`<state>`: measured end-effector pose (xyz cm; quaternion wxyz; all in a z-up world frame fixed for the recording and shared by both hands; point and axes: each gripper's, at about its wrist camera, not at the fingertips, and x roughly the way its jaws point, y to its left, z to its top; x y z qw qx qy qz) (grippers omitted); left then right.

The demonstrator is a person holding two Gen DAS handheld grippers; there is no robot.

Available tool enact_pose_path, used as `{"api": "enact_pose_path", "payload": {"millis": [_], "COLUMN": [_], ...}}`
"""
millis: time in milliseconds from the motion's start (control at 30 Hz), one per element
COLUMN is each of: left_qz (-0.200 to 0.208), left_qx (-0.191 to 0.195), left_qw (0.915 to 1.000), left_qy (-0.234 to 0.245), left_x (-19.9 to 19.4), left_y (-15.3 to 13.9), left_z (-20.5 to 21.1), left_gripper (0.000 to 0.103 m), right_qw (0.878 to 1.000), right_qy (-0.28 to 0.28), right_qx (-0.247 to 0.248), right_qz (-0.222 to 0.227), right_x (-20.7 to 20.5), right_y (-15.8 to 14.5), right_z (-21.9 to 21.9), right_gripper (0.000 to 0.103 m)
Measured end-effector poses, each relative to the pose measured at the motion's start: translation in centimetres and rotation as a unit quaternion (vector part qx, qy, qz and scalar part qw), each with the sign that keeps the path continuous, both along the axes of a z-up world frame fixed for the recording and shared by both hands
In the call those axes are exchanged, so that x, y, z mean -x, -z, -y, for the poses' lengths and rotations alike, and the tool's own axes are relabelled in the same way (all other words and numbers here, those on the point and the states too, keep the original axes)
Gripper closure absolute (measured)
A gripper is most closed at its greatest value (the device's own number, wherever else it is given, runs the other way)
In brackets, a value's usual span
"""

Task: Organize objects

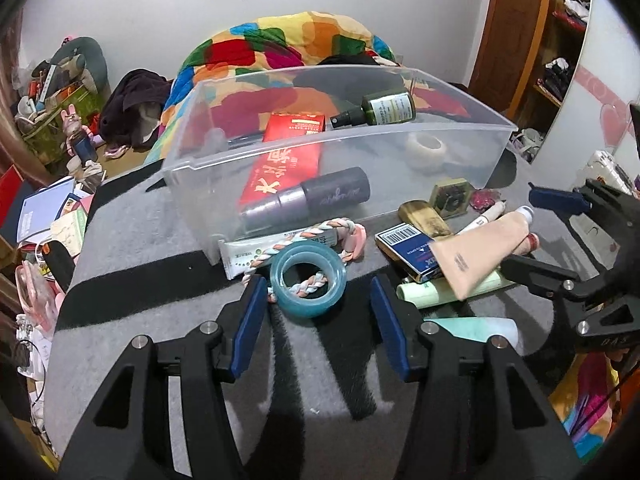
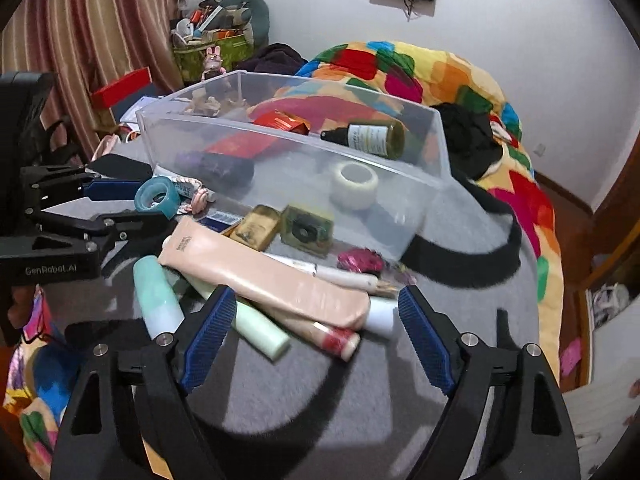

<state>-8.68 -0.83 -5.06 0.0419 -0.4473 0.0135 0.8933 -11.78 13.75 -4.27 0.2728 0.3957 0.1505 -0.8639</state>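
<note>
L gripper (image 1: 318, 304), "GenRobot.AI" on its body, jaws apart w/ teal tape roll (image 1: 307, 285) between, untouched. Clear bin (image 1: 460, 160) behind holds red box w/ Chinese characters (image 1: 286, 164). R gripper (image 2: 316, 314) wide open around peach tube (image 2: 264, 276), not gripping.

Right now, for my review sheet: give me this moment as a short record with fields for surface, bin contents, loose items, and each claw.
surface: grey and black blanket
bin: clear plastic bin, open top
in bin: red box, green spray bottle, dark tube, white tape roll
loose items: blue tape roll, braided cord, peach tube, mint bottle, navy carton
left claw: open, fingers either side of the blue tape roll, not pressing it
right claw: open over the peach tube
</note>
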Motion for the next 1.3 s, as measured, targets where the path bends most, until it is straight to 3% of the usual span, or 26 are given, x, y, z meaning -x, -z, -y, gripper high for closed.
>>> {"api": "enact_pose_path", "payload": {"millis": [300, 367, 433, 633, 767, 800, 1067, 1300], "left_qz": [-0.001, -0.003, -0.007, -0.018, -0.027, -0.03, -0.057, -0.083], "left_qx": [-0.007, -0.009, -0.009, -0.015, -0.02, -0.021, -0.029, -0.041], "left_qw": [1.0, 0.9999, 0.9998, 0.9997, 0.9994, 0.9993, 0.9979, 0.9956], "left_qy": [-0.007, -0.011, -0.014, -0.007, -0.005, -0.005, -0.006, -0.013], "left_x": [0.6, 0.6, 0.5, -0.2, -0.9, -1.1, -2.3, -2.7], "left_y": [0.3, 0.4, 0.4, 0.1, -0.2, -0.4, -2.3, -4.1], "left_z": [-0.1, 0.2, 0.3, 0.3, 0.3, 0.3, 0.5, 1.2], "left_gripper": [0.052, 0.058, 0.064, 0.064, 0.064, 0.064, 0.064, 0.064], "right_qw": [0.999, 0.998, 0.997, 0.997, 0.996, 0.996, 0.994, 0.994], "right_qy": [-0.043, -0.054, -0.065, -0.066, -0.067, -0.067, -0.066, -0.058], "right_qx": [-0.001, 0.002, 0.009, -0.003, 0.026, 0.029, 0.053, 0.087], "right_qz": [0.013, 0.02, 0.03, 0.036, 0.057, 0.059, 0.075, 0.042], "right_x": [0.7, 0.9, 1.0, 1.8, 2.2, 2.2, 1.7, 0.7], "right_y": [0.1, 0.1, 0.1, 0.4, 0.3, 0.2, -0.1, -3.0], "right_z": [2.1, 2.5, 2.9, 3.5, 2.8, 2.6, 1.6, 0.4], "right_gripper": [0.023, 0.031, 0.046, 0.066, 0.071, 0.083, 0.095, 0.096]}}
